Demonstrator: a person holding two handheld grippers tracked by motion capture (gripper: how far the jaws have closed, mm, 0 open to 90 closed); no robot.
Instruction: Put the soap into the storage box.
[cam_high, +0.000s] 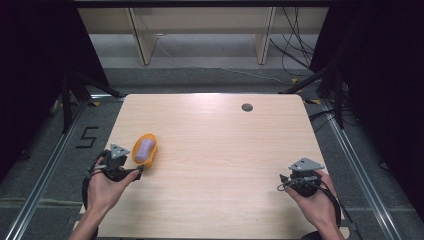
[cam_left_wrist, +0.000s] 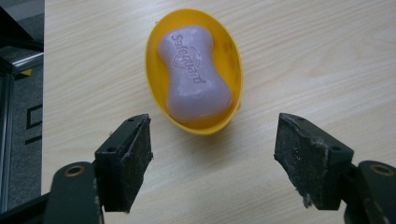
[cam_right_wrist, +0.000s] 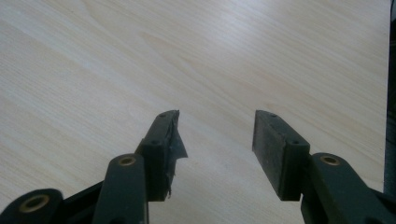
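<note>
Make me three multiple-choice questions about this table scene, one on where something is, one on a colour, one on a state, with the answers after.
1. Where does the soap dish sit on the table?
A. near the left edge, in front of the left hand-held gripper
B. at the far right corner
C. beside the right hand-held gripper

2. What colour is the soap bar in the dish?
A. green
B. pale purple
C. white

3. How do the left hand-held gripper's jaws stand?
A. shut on the dish
B. shut on nothing
C. open, short of the dish

Answers:
1. A, the high view shows the dish by the left hand.
2. B, the left gripper view shows a lilac bar in the yellow dish.
3. C, bare table lies between the two pads, with the dish beyond them.
</note>
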